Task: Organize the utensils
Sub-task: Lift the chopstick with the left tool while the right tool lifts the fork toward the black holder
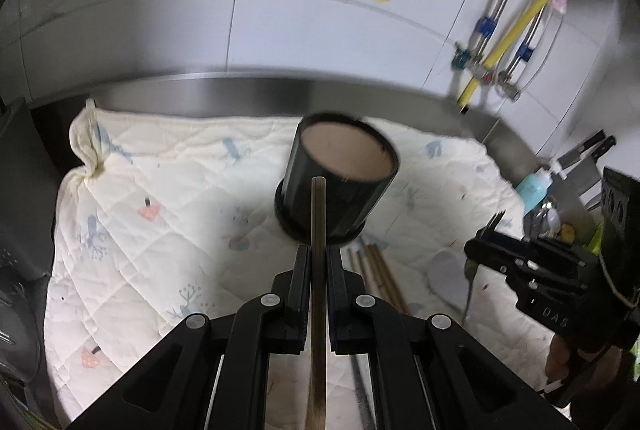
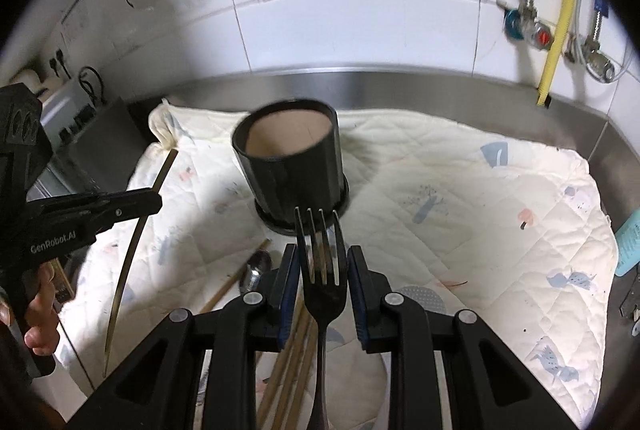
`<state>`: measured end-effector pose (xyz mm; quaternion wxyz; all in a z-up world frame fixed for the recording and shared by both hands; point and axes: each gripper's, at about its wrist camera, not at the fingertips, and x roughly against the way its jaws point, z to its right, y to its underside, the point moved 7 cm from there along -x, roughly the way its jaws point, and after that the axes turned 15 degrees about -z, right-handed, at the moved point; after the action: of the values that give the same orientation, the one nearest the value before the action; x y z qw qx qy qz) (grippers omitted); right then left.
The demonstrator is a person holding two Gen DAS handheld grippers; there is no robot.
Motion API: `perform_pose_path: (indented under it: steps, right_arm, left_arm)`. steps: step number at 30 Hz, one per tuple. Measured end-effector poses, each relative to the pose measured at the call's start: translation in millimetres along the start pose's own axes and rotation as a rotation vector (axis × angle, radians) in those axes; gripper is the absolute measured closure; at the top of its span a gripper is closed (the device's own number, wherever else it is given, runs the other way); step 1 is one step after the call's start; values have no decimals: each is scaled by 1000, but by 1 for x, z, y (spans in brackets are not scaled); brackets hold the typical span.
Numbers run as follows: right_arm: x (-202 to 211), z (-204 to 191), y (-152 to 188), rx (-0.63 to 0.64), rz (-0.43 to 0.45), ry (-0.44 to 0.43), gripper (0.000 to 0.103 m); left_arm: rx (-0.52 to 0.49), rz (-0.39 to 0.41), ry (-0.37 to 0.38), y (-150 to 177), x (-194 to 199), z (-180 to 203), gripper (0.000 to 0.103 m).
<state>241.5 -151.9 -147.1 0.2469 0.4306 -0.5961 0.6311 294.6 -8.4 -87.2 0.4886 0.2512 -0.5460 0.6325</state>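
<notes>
Utensils: mostly loose, none visibly in the black holder cup [image 1: 338, 177], whose brown inside looks bare from both wrist views. Task judged at an early stage, with two pieces lifted and nothing yet stowed.

Left gripper [image 1: 318, 262] pinched nearly shut on a thin dark stick, probably a chopstick [image 1: 319, 213]; stick running up between the pads, its tip just below the cup's near rim in that view. Cup straight ahead of this gripper, upright on the quilted cloth [image 1: 160, 189] covering the table.

Right gripper [image 2: 322, 262] holding a metal fork [image 2: 322, 270], tines forward and pointing toward the cup's base; pads set at either side of the fork's neck, appearing to pinch it, though exact contact hard to confirm. Cup ahead and slightly to the left of this gripper.

Left to gather: several wooden chopsticks [image 2: 288, 350] on the cloth below and left of the right gripper, and a spoon [image 2: 256, 270] beside them. Other small items possibly hidden under the grippers; cannot tell.

Next, by judgement: both held pieces into the cup, then the loose ones.
</notes>
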Motion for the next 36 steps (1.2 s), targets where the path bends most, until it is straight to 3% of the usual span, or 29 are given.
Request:
perform_pose_path:
  steps: [8,18,22,24,30,36]
  right_arm:
    - [25,-5,-9,6,77,-11,76]
    - [40,-6,-25,8,135,-8,77]
    - [47,-7,-34,14,155,-7,82]
    - [49,-8,-40,22,164,-8,91]
    - [29,-3,-45,5,142,2,93]
    - [36,-6,-45,24,166,18,94]
  left_arm:
    - [5,79,40,-21,30,11,96]
    - [34,96,80,-41,25,4,96]
    - [13,136,90,-53,32,8,96]
    - [7,150,91,-59,34,11,96]
    - [3,158,98,-67,38,11,96]
    - [0,166,108,-71,39,10,96]
